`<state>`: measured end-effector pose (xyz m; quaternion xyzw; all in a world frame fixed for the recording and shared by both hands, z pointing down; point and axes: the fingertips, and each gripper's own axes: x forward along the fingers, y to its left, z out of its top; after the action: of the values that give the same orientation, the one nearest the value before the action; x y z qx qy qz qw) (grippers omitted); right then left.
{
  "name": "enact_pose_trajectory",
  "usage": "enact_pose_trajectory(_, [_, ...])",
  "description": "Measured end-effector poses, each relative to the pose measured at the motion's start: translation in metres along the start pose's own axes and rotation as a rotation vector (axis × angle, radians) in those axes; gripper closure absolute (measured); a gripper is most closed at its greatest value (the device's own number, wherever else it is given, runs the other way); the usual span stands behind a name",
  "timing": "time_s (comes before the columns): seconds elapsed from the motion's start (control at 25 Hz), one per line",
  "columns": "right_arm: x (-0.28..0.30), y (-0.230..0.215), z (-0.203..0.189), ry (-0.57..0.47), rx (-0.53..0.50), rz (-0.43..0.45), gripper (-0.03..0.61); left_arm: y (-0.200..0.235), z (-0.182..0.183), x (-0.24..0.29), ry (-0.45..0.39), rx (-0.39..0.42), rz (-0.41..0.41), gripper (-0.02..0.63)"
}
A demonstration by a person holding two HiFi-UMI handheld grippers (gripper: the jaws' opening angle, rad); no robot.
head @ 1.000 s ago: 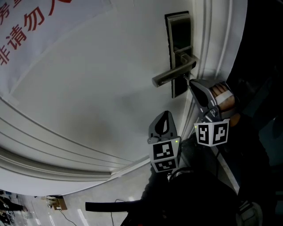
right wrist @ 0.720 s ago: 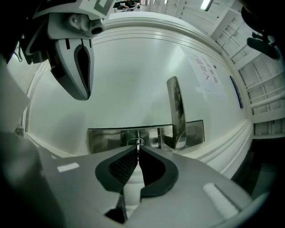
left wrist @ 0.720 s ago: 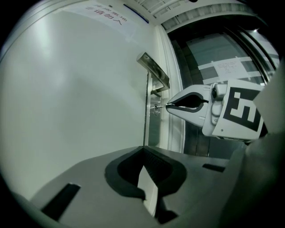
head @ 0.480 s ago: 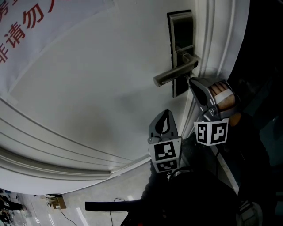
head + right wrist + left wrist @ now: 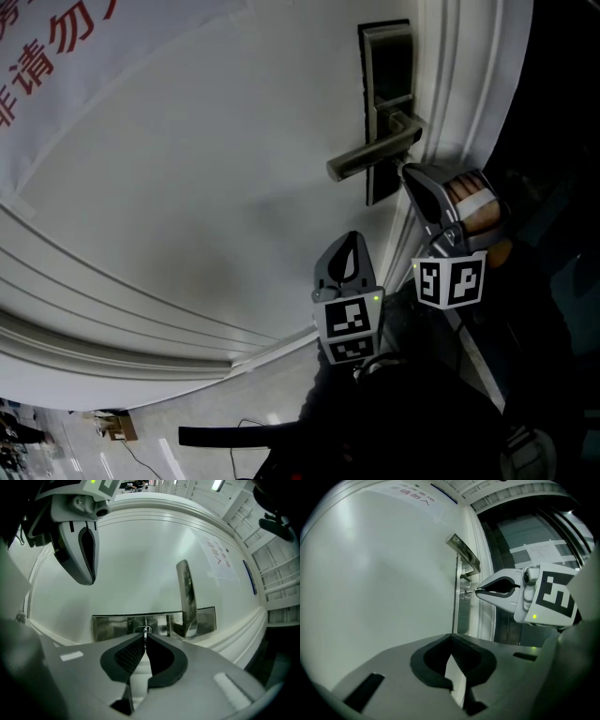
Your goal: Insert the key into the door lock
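The key (image 5: 146, 631) is a thin silvery blade, seen edge-on, standing upright in the tips of my right tongs (image 5: 145, 638), whose jaws are pressed onto it. Its point reaches the small round keyhole (image 5: 142, 629) straight ahead of those tips. I cannot tell how far it has gone in. The lock (image 5: 112, 626) is a long brushed-metal plate on the white door (image 5: 140, 559), lying crosswise just beyond my right jaws. Its lever handle (image 5: 186, 597) sticks out just right of the tips.
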<state>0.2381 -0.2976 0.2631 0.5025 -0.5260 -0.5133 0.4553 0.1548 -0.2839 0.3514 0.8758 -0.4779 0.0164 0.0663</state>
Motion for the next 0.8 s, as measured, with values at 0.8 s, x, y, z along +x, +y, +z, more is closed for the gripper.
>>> enact_pose_trajectory(0.8, [0.0006,-0.0007,0.0003,-0.001,-0.001,-0.003,0.566,0.0033,-0.0003,0.0013,0.003,-0.008,-0.004,0.612])
